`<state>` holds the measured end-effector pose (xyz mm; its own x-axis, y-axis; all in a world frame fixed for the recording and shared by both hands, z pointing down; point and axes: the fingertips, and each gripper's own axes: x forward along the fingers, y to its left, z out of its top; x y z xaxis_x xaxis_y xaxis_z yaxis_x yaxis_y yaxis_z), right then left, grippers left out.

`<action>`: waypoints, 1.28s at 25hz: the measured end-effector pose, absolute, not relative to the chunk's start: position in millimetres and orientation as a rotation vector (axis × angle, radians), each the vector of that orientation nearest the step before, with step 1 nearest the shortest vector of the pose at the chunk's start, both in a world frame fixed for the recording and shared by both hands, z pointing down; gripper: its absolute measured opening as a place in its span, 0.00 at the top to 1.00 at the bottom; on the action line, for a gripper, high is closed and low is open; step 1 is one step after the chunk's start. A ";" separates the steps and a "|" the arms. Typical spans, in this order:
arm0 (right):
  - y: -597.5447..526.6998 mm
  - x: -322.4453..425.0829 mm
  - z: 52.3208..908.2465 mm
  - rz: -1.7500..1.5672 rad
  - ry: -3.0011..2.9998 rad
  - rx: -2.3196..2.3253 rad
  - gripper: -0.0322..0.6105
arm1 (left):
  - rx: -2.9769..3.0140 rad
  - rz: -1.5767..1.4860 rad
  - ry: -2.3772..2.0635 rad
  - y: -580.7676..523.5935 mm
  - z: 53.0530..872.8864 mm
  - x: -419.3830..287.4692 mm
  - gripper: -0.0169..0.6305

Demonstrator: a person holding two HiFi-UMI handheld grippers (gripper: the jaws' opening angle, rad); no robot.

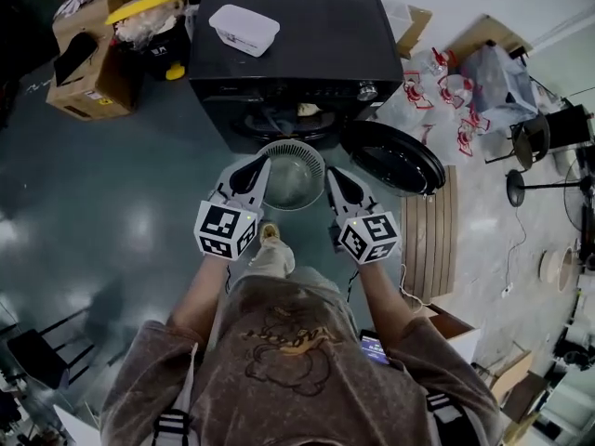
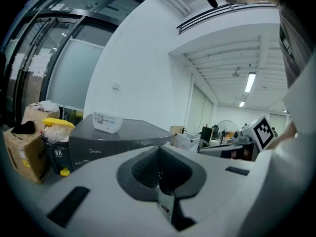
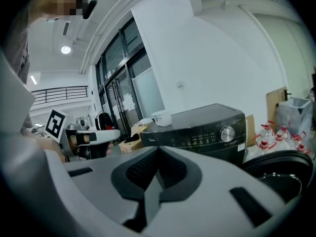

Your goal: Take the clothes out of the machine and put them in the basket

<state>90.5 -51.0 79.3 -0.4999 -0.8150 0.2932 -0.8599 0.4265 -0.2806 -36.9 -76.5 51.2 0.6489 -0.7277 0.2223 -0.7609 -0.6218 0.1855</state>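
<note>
A person stands on the grey floor (image 1: pixel 112 203) before a black front-loading washing machine (image 1: pixel 297 26), holding one pair of tongs in each hand. The round door (image 1: pixel 395 156) of the machine is swung open to its right side. In the dark opening some cloth (image 1: pixel 307 111) shows, a pale piece at the lower edge; more of the clothes I cannot make out. A round grey basket (image 1: pixel 293 145) with a ribbed wall stands on the floor, just before the opening and beside the door.

The left tongs (image 1: pixel 258 165) are near the left rim of the basket and the right tongs (image 1: pixel 333 177) near its right rim, so the basket is between them. Both point toward the machine. In the left gripper view the jaws of the left tongs (image 2: pixel 159 176) are together and nothing is between them. In the right gripper view the right tongs (image 3: pixel 157 176) are also fully closed and hold nothing.

A white plastic container (image 1: pixel 244 28) lies on the top of the machine, near its left rear corner. Left of the machine are cardboard boxes (image 1: pixel 88 72) and a bin with a yellow lid (image 1: pixel 149 3). On the floor right of the door lies a wooden slat board (image 1: pixel 435 230).
</note>
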 end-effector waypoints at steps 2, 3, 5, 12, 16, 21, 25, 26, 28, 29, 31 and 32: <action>-71.4 88.7 87.5 0.586 -2.554 1.492 0.96 | 2.597 0.184 -1.198 -96.1 65.1 -35.6 0.96; -80.2 87.9 93.7 0.582 -2.550 1.487 0.96 | 2.590 0.184 -1.199 -104.6 72.7 -35.2 0.96; -95.5 86.4 109.3 0.578 -2.542 1.479 0.96 | 2.582 0.182 -1.203 -119.7 88.0 -34.3 0.96; -137.8 88.3 175.1 0.563 -2.546 1.421 0.96 | 2.575 0.156 -1.254 -160.4 144.3 -30.4 0.96; -158.6 94.8 217.3 0.545 -2.557 1.379 0.96 | 2.558 0.136 -1.276 -175.2 187.2 -21.3 0.96; -177.7 96.3 278.5 0.528 -2.564 1.357 0.96 | 2.548 0.094 -1.306 -191.4 243.6 -18.2 0.96; -186.3 94.2 326.4 0.518 -2.571 1.341 0.96 | 2.541 0.072 -1.339 -201.5 287.9 -22.9 0.96; -188.5 93.9 337.7 0.514 -2.575 1.341 0.96 | 2.547 0.074 -1.339 -203.4 299.2 -23.4 0.96; -192.4 93.1 359.0 0.504 -2.589 1.342 0.96 | 2.563 0.079 -1.338 -206.0 322.2 -23.5 0.96; -193.9 92.9 369.2 0.497 -2.597 1.342 0.96 | 2.571 0.079 -1.337 -206.9 333.3 -23.0 0.96; -196.6 93.9 390.2 0.479 -2.609 1.345 0.96 | 2.584 0.074 -1.332 -208.7 354.8 -20.2 0.96; -198.0 94.2 401.5 0.472 -2.614 1.347 0.96 | 2.590 0.071 -1.329 -209.5 364.9 -18.7 0.96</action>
<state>94.2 -198.0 401.5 -0.5803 -0.7631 0.2847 -0.8144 0.5436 -0.2030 -18.7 -209.5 364.9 0.5877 -0.7956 0.1468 -0.8068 -0.5628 0.1800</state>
